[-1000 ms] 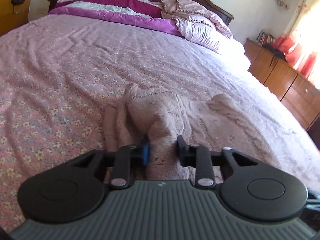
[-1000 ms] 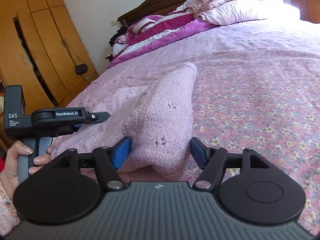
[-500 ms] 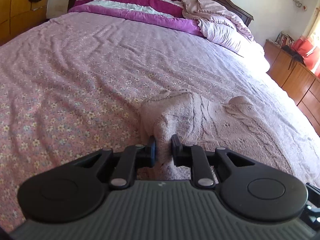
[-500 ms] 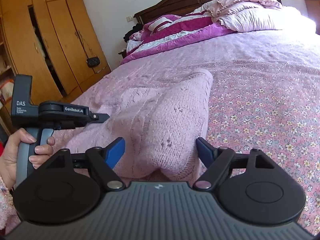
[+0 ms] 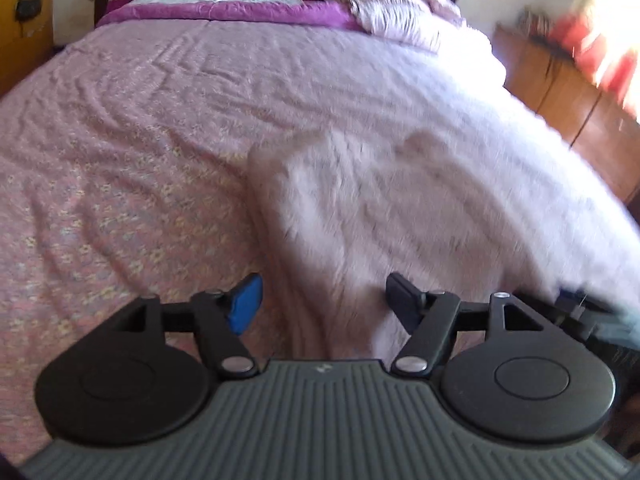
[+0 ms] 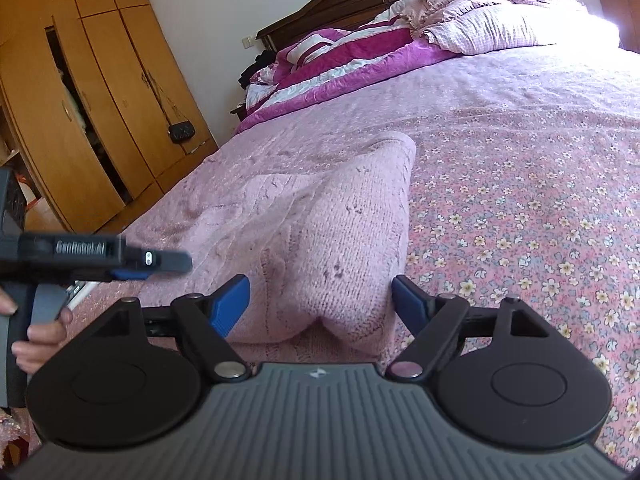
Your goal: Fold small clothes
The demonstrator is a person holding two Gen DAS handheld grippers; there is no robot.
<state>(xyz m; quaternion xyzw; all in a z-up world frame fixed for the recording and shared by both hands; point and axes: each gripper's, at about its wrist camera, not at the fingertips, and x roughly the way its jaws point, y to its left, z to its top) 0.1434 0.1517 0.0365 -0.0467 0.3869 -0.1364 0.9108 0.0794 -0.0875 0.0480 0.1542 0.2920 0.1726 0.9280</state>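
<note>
A pale pink knitted garment (image 5: pixel 360 208) lies folded on the flowered pink bedspread (image 5: pixel 120 200). My left gripper (image 5: pixel 324 304) is open, its fingers wide apart on either side of the garment's near edge, holding nothing. The view is blurred. In the right wrist view the same garment (image 6: pixel 340 232) lies with a folded edge toward me. My right gripper (image 6: pixel 320 300) is open around the near fold without pinching it. The left gripper (image 6: pixel 120 260) shows at the left of that view, held in a hand.
A purple and white quilt (image 6: pixel 340 64) and pillows (image 6: pixel 492 24) are piled at the dark wooden headboard (image 6: pixel 360 12). A wooden wardrobe (image 6: pixel 80 112) stands left of the bed. Wooden drawers (image 5: pixel 580 104) stand along the right side.
My left gripper was shut on the garment's near edge half a second ago; it has opened and let go. The garment now lies flatter. The right gripper stays open.
</note>
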